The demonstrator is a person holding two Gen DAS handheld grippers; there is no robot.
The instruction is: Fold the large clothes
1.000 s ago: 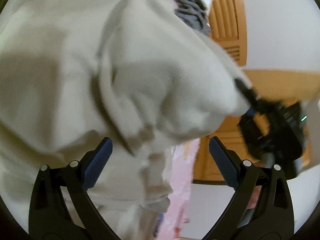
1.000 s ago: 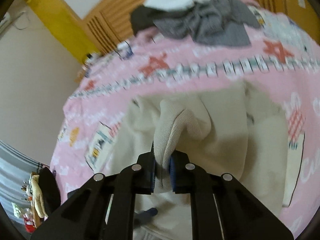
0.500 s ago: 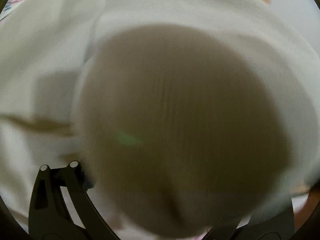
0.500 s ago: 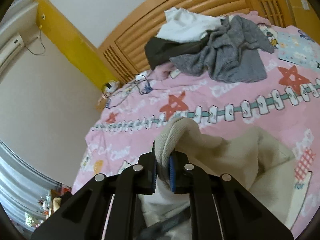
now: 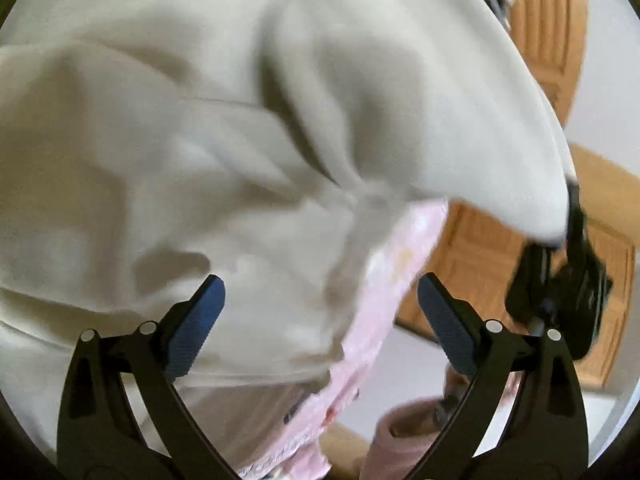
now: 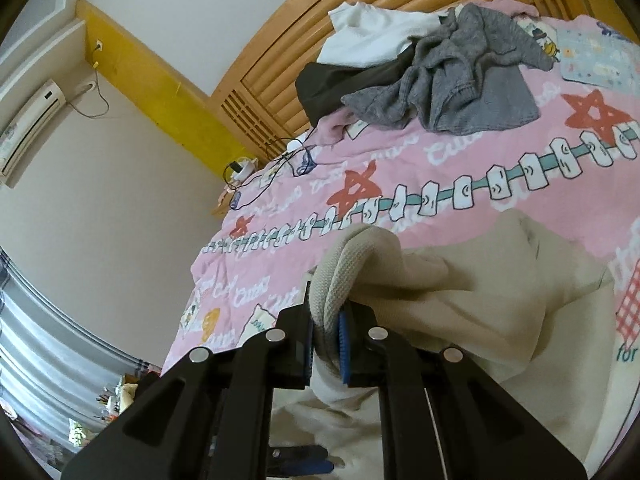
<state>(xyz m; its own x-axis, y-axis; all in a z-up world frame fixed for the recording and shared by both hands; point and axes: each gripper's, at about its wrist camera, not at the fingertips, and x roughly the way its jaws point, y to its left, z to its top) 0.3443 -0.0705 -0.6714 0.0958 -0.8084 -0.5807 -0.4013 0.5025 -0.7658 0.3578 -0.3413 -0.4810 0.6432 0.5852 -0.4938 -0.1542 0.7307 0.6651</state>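
A large cream-coloured knit garment (image 6: 460, 300) of soft, thick fabric lies partly on the pink printed bedsheet (image 6: 420, 168) and is partly lifted. In the right wrist view it fills the lower right of the frame, spreading in broad, loose folds. A rolled, ribbed edge of it arches up at the frame's centre and runs down into the right gripper (image 6: 326, 344), whose black fingers (image 6: 294, 336) with blue ridged pads are clamped tight on that fold. From the pinch, the cloth stretches to the right and downward across the picture.

In the left wrist view the same garment covers the upper and left parts of the frame as a smooth, matte, draped mass with deep creases slanting from upper centre toward lower right. Its raised corner reaches the right edge, where the right gripper appears as a blurred black shape. The left gripper (image 5: 320, 320) stands with its fingers (image 5: 196, 320) spread wide apart, blue textured pads facing each other, holding nothing; the cloth hangs beyond and between them, and whether it touches them cannot be told.

At the upper centre of the right wrist view, a crumpled grey knit sweater (image 6: 452, 88), a white cloth (image 6: 368, 36) and a dark garment (image 6: 332, 80) are heaped against the curved, slatted wooden headboard (image 6: 288, 68). A white wall air conditioner (image 6: 28, 120) sits at the left edge.
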